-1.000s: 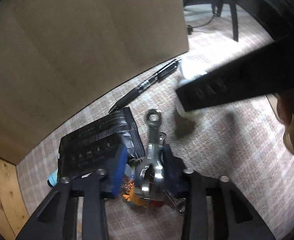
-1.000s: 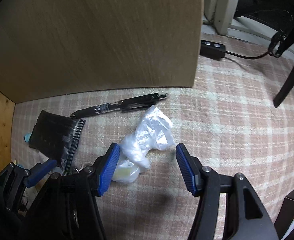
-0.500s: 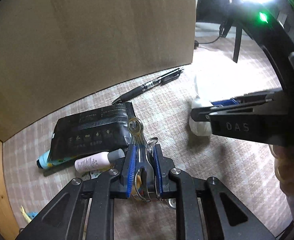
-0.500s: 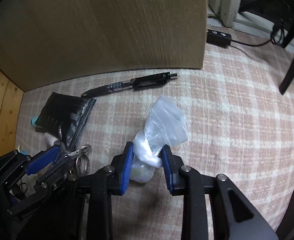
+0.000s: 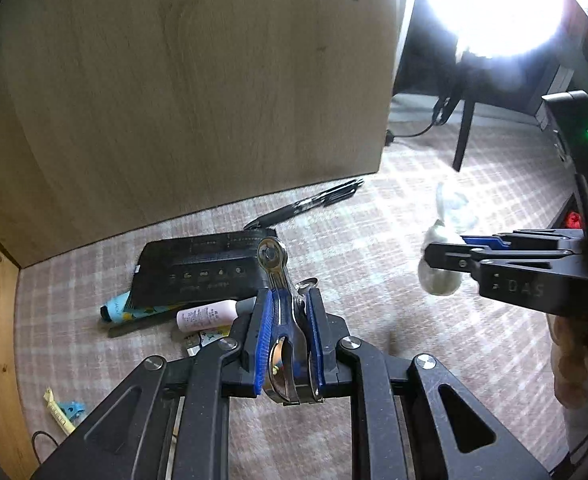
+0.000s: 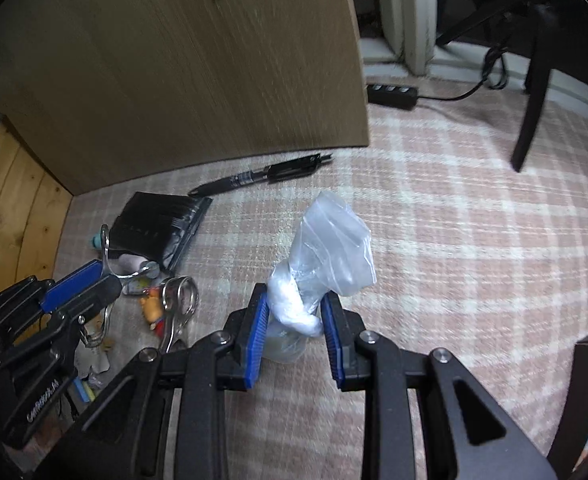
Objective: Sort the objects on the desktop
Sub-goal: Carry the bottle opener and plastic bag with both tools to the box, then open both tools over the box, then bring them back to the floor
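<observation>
Gripping a wrench (image 5: pixel 279 280), left claw (image 5: pixel 287 312); right claw (image 6: pixel 296 320) pinches plastic bag (image 6: pixel 330 248); only right view shows keyring (image 6: pixel 179 300).

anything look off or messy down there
Yes: it is cluttered. A black pouch lies on top of a teal tube, with a pink bottle beside them and yellow and blue scraps loose on the checked carpet. Nothing looks spilled or broken.

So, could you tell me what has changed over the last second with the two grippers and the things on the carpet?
The left gripper closed on the metal key tool and lifted it; its key rings now hang clear. The right gripper closed from wide open onto the knotted plastic bag and raised it off the carpet. The black pen, black pouch and small tubes stayed put.
</observation>
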The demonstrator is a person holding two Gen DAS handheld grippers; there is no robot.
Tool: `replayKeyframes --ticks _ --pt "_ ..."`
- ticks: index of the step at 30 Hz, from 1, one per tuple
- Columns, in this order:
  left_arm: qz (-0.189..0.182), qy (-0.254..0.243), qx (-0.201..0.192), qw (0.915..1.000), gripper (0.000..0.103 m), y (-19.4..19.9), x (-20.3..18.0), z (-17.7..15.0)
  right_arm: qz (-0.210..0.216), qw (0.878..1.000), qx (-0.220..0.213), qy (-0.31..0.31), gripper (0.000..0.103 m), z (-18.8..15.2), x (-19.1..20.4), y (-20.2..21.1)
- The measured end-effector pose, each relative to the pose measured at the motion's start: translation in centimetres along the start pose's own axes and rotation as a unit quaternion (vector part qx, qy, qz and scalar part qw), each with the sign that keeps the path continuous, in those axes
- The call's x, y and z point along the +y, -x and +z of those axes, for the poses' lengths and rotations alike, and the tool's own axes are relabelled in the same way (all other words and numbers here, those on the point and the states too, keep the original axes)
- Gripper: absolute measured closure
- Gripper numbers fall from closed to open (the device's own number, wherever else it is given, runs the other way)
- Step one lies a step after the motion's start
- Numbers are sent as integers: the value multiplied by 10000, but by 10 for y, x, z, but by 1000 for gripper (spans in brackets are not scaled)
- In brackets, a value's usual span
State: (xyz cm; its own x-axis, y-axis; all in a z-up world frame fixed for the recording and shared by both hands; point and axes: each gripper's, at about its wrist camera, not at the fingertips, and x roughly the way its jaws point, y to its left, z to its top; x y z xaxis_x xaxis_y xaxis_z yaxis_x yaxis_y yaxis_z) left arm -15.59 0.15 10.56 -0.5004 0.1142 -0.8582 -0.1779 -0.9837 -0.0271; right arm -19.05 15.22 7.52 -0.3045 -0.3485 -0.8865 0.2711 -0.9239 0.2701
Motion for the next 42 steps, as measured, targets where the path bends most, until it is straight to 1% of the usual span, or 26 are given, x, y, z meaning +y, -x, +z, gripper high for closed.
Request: replayKeyframes --ticks 1,3,5,8,10,16,17,19,23,25,29,35,42 --pt "-1 -27 -42 10000 87 5 -5 0 -7 10000 -48 -4 77 3 -4 11" --pt "-56 -106 -116 9999 87 13 -14 0 -28 9998 -193 -61 77 -4 -13 29" --pt "-120 -202 -187 9995 87 20 -28 0 -26 9994 -308 -140 77 -10 -22 37" --pt "-309 -387 -278 9984 87 31 -56 0 -185 9982 -514 -238 77 -23 -45 69" --pt "-437 -501 -308 9973 87 33 -72 -1 -245 9971 -636 -348 77 -31 -57 83" --pt "-896 -934 -322 9911 87 41 -141 -6 -626 9896 -1048 -760 77 -66 -111 135" --pt "-1014 -1030 -319 9890 87 42 -158 -8 -711 9873 -1129 -867 77 -74 -122 146" --pt "-1135 -1140 -318 9865 87 43 -182 -11 -870 9835 -1239 -992 77 -85 -137 159" --pt "-1549 -1522 -235 9759 87 47 -247 -21 -1226 9717 -1448 -1406 77 -115 -182 197" --pt "-1695 -1671 -189 9711 87 49 -270 -26 -1352 9661 -1510 -1600 77 -128 -202 211" --pt "-1993 -2008 -91 9591 87 53 -322 -39 -1630 9506 -1629 -2081 77 -159 -246 237" --pt "-2276 -2329 -14 9455 87 61 -375 -50 -1860 9309 -1706 -2642 77 -197 -291 259" --pt "-2408 -2591 77 9353 87 62 -415 -61 -2051 9149 -1784 -2983 77 -226 -321 279"
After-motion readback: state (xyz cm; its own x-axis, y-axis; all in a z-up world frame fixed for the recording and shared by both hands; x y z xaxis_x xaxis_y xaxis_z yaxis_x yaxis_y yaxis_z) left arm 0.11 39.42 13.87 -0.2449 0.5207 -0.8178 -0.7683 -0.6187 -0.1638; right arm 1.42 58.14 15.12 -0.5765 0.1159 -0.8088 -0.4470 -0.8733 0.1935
